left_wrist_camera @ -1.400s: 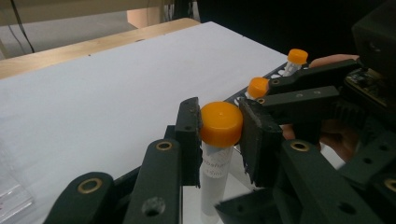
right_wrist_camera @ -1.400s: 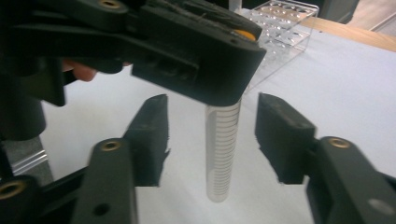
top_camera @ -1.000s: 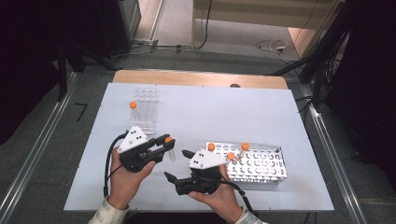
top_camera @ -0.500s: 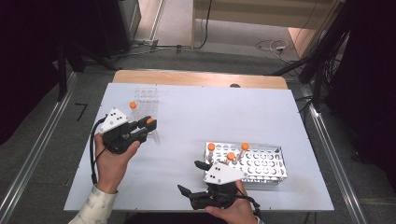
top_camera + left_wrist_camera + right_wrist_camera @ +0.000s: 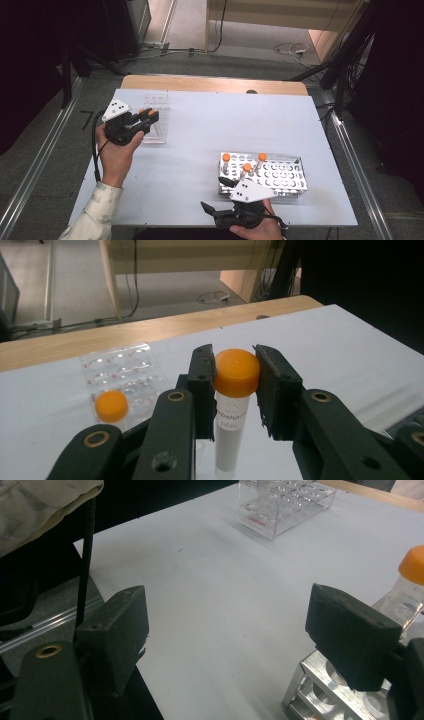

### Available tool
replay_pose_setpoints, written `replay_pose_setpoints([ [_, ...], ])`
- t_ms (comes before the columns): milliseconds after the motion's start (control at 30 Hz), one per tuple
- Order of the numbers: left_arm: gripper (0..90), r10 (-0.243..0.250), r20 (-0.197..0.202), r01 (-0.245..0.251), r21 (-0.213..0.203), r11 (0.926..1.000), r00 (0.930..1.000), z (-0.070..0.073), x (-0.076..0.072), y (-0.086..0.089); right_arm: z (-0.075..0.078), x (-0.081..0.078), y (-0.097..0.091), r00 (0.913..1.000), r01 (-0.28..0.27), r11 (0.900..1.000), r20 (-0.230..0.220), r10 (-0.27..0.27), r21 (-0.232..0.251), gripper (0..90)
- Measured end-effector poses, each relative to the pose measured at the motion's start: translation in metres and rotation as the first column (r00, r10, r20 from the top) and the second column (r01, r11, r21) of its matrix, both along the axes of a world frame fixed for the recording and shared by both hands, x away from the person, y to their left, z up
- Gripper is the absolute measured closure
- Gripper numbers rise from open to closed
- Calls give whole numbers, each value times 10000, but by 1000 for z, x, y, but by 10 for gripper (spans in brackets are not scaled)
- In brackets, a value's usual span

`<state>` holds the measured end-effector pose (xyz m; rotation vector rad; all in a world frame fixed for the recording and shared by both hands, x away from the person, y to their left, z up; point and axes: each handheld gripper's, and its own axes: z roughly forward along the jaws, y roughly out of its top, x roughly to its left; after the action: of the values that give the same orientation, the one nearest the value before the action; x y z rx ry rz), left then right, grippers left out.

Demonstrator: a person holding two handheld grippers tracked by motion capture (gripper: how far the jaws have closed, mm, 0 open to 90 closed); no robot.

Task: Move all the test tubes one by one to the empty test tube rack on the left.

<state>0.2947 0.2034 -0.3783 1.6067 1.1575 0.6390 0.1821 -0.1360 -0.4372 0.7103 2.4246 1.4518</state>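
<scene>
Left gripper [image 5: 235, 385] has its fingers clamped on an orange-capped tube [image 5: 231, 410], gripped at the cap and hanging upright between the pads. In the high view that tube is at about 10 o'clock on the table [image 5: 200, 130], over the clear plastic rack [image 5: 156, 117], which already holds one orange-capped tube [image 5: 111, 406]. Tube: clear slim plastic body, printed label, round orange screw cap. Likely light, rigid and a bit slick, so gripping at the cap or just under it seems safest; too hard a squeeze could tilt it. Right gripper [image 5: 240, 630] fingers are wide apart, holding nothing, near the metal rack [image 5: 280, 175] at 5 o'clock.
</scene>
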Motion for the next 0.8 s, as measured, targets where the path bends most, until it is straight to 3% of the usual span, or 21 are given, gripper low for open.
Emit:
replay_pose_setpoints([
  [333,706,664,58,-664,93,9977,9978,2,21,9,-1,0,-2,10000,40,10000,6,-40,19,162],
  [800,707,1218,69,-1219,255,9922,9925,-1,39,17,-1,1,-3,10000,26,10000,-17,-26,43,163],
])
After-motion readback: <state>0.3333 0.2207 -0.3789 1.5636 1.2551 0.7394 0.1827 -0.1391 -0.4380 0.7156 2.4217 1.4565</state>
